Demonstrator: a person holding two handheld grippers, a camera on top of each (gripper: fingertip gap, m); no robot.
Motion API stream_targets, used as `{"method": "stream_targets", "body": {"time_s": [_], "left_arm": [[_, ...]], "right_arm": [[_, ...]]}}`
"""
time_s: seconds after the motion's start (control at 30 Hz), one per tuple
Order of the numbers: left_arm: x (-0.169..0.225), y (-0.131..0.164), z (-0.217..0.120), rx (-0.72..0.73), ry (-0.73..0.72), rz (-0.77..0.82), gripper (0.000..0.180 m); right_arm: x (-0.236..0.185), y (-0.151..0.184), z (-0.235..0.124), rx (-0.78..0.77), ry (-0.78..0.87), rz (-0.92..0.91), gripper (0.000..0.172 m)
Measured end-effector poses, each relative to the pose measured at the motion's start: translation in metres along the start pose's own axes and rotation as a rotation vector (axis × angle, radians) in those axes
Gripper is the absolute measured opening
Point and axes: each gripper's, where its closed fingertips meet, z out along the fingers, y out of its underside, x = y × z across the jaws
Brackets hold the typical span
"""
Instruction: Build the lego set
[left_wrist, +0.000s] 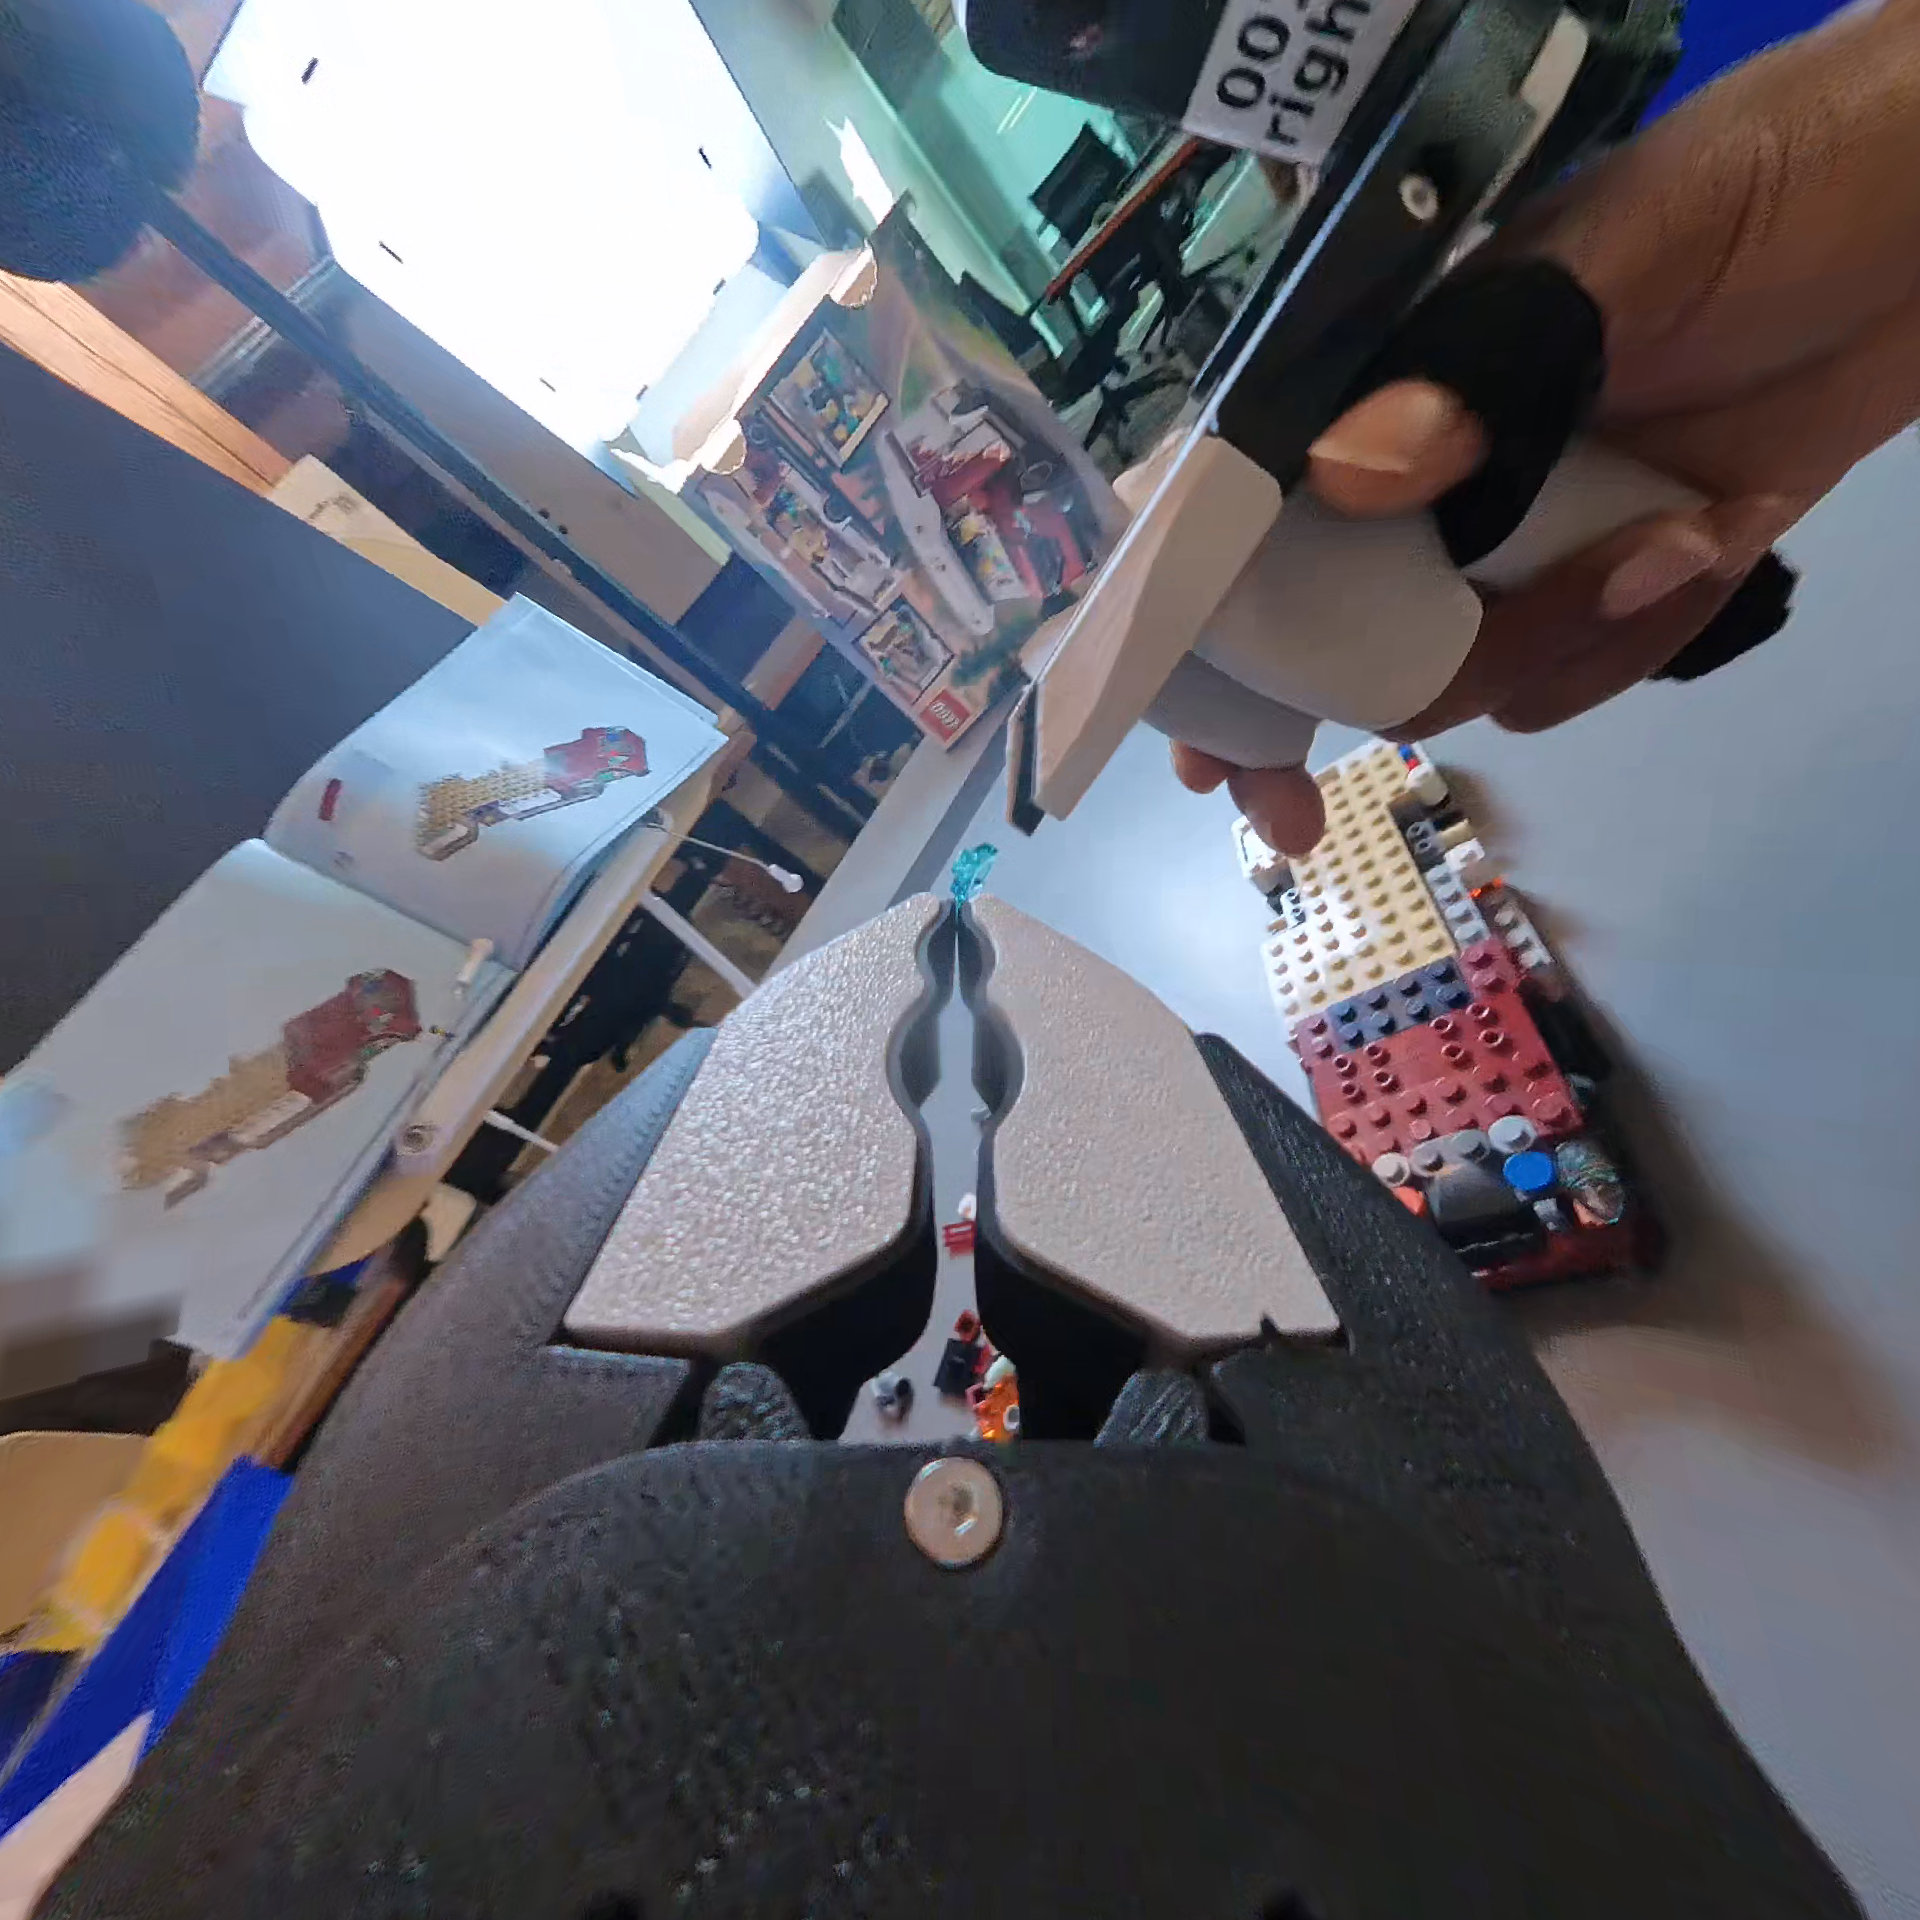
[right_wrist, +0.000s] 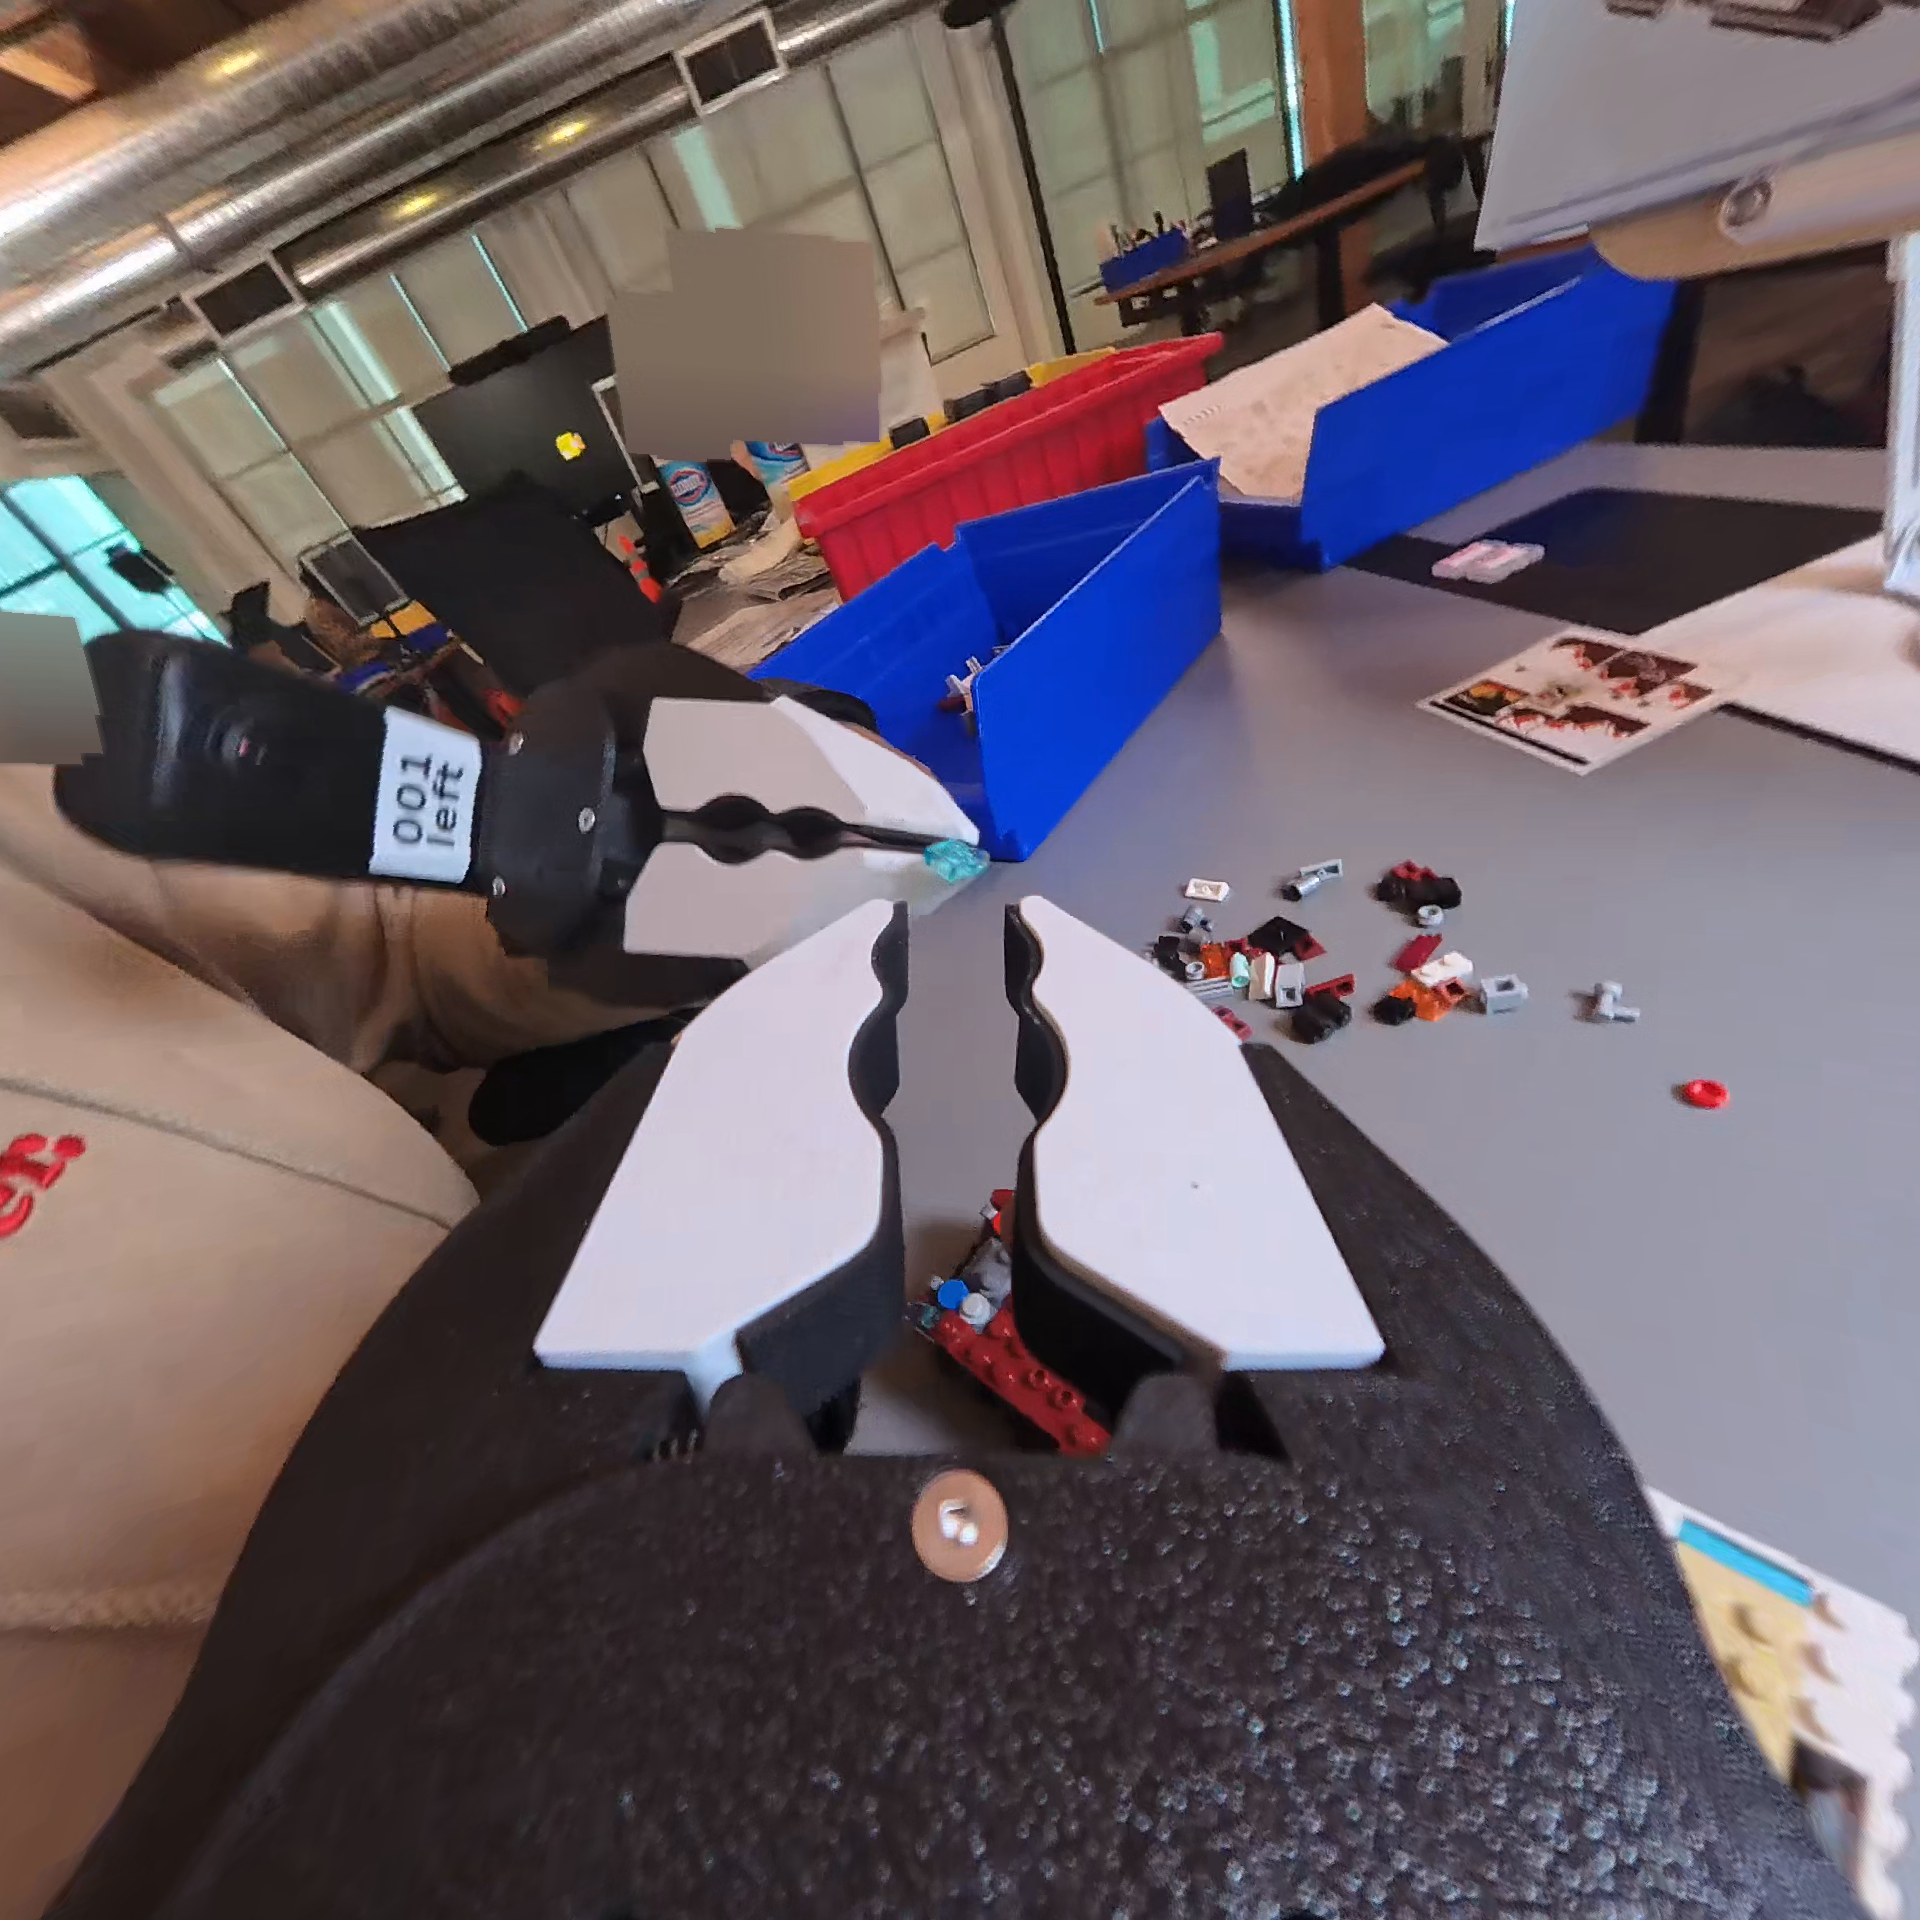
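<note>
so far, the left gripper (right_wrist: 961, 847) has its fingers pressed together on a small clear turquoise piece (right_wrist: 954, 859), which sticks out of the very tips and is lifted above the grey table (right_wrist: 1455, 1195). the right gripper (right_wrist: 956, 914) is just beside it, fingers spread apart and with nothing between them. the half-built brick model (left_wrist: 1423, 1039), with cream, dark blue and dark red plates, lies on the table near the right gripper, and the turquoise piece is not on it. many loose small pieces (right_wrist: 1340, 956) in black, red, orange and grey lie in a little heap on the table, and one red round piece (right_wrist: 1702, 1093) lies apart from them. an open instruction booklet (left_wrist: 343, 935) stands on the left side, and a sticker sheet (right_wrist: 1569, 707) lies farther away. blue bins (right_wrist: 1091, 644) and a red bin (right_wrist: 997, 457) stand at the far edge. behind is a big room with windows, desks and metal ducts on the ceiling.
</note>
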Motion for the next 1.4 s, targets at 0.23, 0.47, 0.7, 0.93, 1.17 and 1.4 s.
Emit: {"method": "stream_targets", "body": {"time_s": [0.23, 0.47, 0.7, 0.93, 1.17, 1.4], "left_arm": [[0.006, 0.009, 0.005, -0.09, -0.073, 0.207, 0.0], [0.009, 0.012, 0.007, -0.111, -0.094, 0.286, 0.0], [0.015, 0.012, 0.008, -0.105, -0.077, 0.298, 0.0], [0.028, -0.005, -0.001, 0.058, 0.411, -0.478, 0.026], [0.042, -0.023, -0.018, 0.176, 0.661, -0.634, 0.019], [0.05, -0.021, -0.018, 0.168, 0.693, -0.643, 0.007]], "right_arm": [[0.01, 0.008, 0.01, -0.014, 0.092, 0.089, 0.015], [0.01, 0.013, 0.012, -0.013, 0.052, 0.162, 0.013], [0.014, 0.015, 0.012, -0.033, 0.066, 0.139, 0.009], [-0.012, 0.013, -0.007, -0.129, -0.148, -0.273, 0.009], [-0.03, 0.023, -0.013, -0.138, -0.276, -0.356, 0.009], [-0.029, 0.032, -0.011, -0.155, -0.294, -0.347, 0.009]]}}
